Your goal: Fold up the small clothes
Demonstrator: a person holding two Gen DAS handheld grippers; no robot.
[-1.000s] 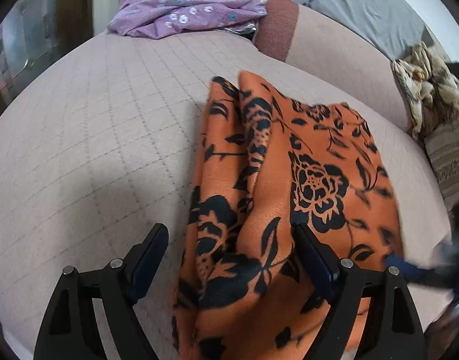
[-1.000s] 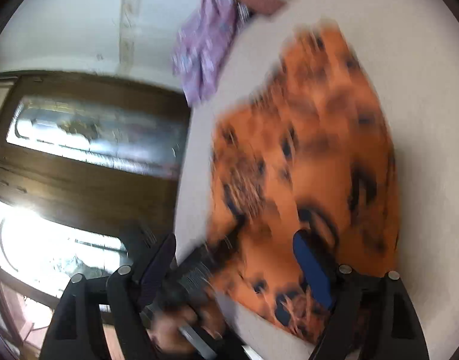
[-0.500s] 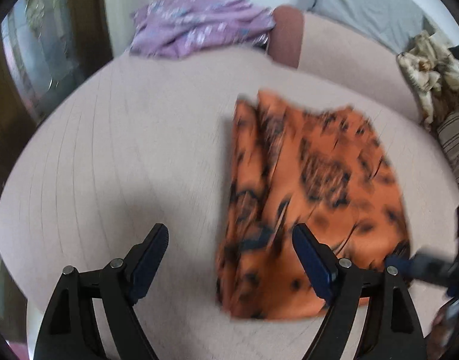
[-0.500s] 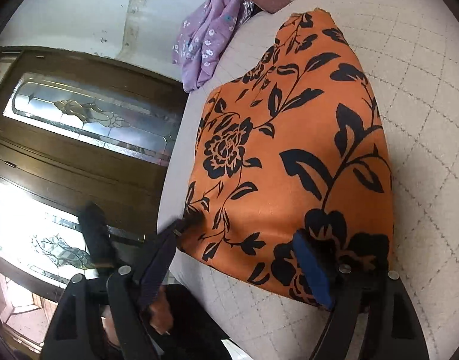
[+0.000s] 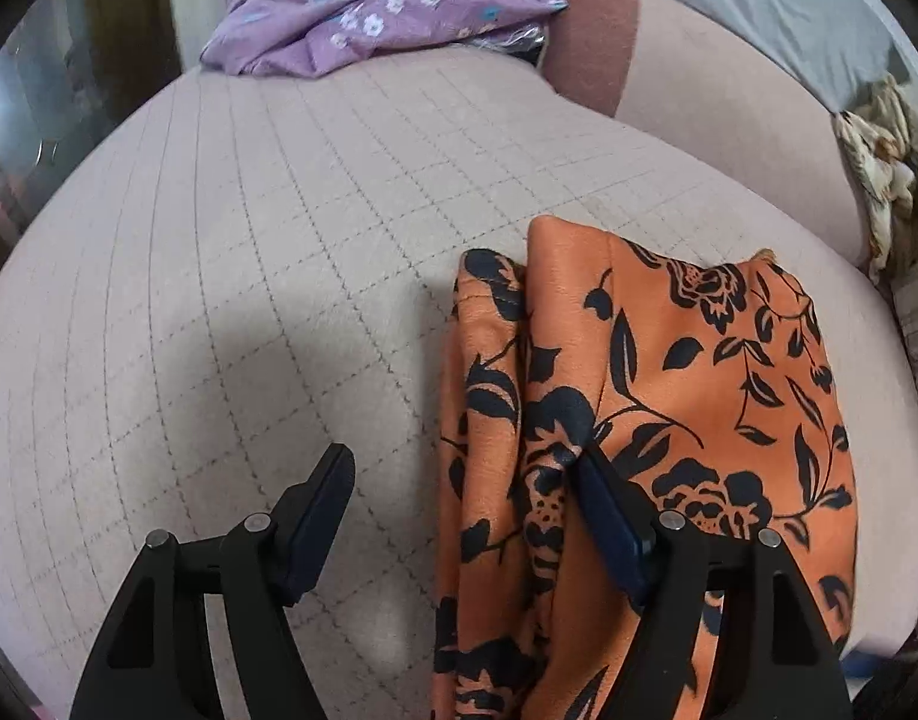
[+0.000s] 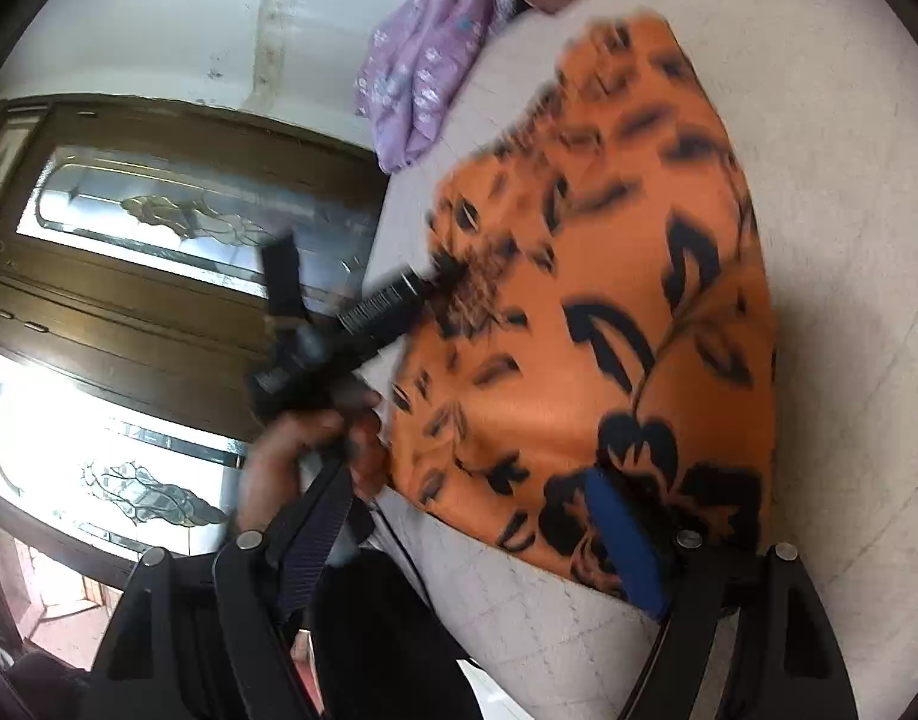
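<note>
Two grippers work over one garment — an orange cloth with a black flower print (image 5: 669, 420), lying on a pale quilted cushion with stitched squares (image 5: 249, 300). It is already doubled lengthways: through the left wrist camera its long folded ridge runs straight ahead of the left gripper (image 5: 462, 510), with a narrower band of the same cloth alongside on the inner side. So a first fold looks done; by my reckoning a crosswise fold or two, and some tidying of that loose edge strip, are left.

That gripper's jaws stand wide and have just been closing a little. Its right finger (image 5: 609, 516) presses into the fold ridge while the left one hangs over bare cushion, so the cloth's near edge is between them but not pinched. The right gripper (image 6: 471, 534) is also wide open and grips nothing; one blue pad (image 6: 621, 534) rests over the near corner of the cloth, the other finger hangs off the cushion's edge. In its view the left gripper's tip pokes at the far-left edge of the cloth, held by the person's hand (image 6: 303, 456), blurred.

Well beyond the left gripper a crumpled lilac garment with small flowers (image 5: 375, 6) waits at the cushion's far end, apart from the work. Off to the right lies a bundled cream patterned cloth (image 5: 879, 162). Nothing blocks the next fold; the cushion's rounded edge near the right gripper leaves little room on that side.
</note>
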